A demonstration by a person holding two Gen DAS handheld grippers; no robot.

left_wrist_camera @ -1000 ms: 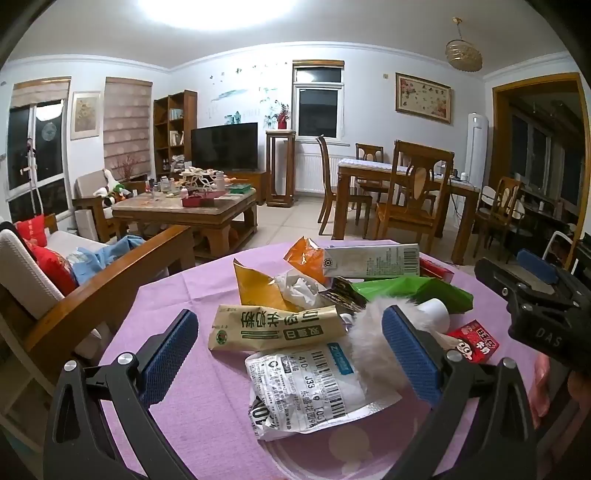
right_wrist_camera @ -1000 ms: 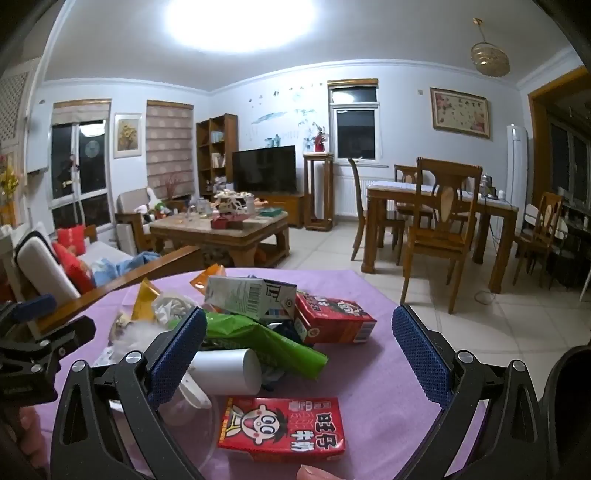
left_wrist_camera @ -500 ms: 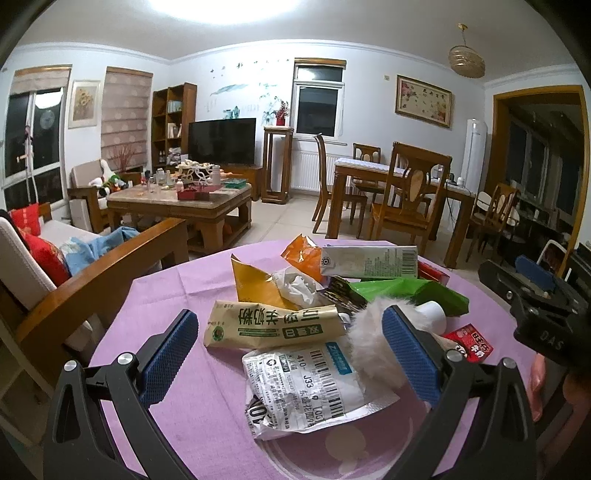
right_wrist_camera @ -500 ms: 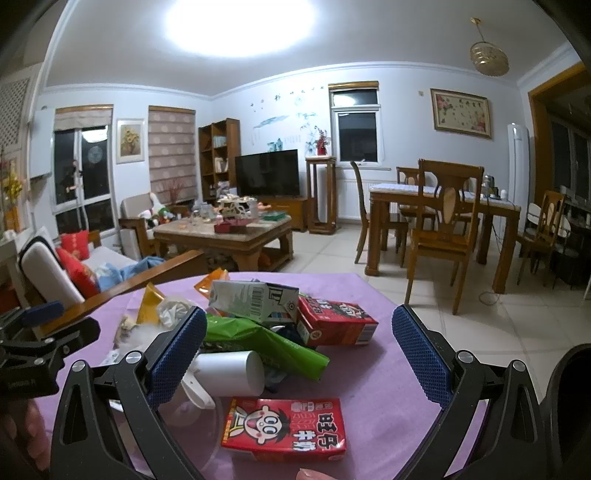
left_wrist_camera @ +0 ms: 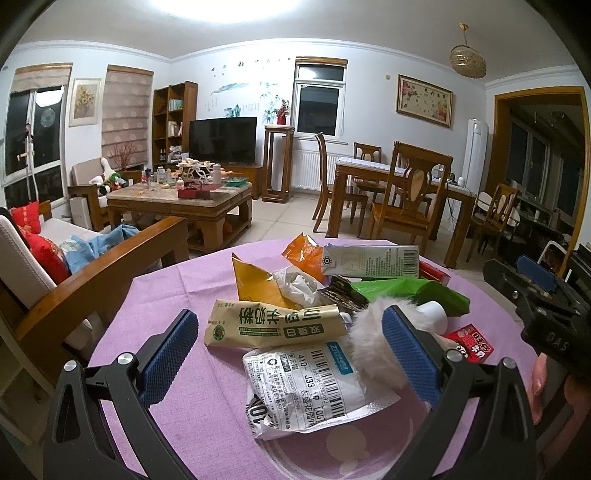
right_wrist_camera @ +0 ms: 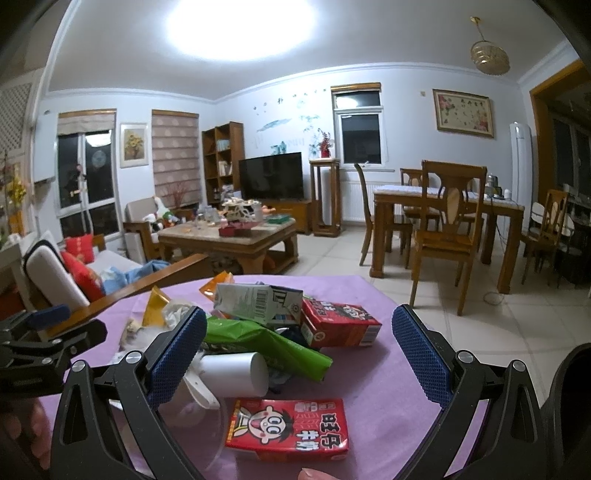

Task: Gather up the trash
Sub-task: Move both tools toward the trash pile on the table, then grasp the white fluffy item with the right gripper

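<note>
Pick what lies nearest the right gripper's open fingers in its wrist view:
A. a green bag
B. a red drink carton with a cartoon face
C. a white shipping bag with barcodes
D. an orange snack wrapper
B: the red drink carton lies flat on the purple tablecloth just ahead of the open right gripper.

bright ceiling light (right_wrist_camera: 242, 27) blown out | soft shadows | sharp | fisheye-curved edges, dark corners

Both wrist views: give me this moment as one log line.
phase: pre-grasp | left gripper: open, over white barcode-labelled pouch | right gripper: open, over red cartoon-face milk carton | purple tablecloth: littered
</note>
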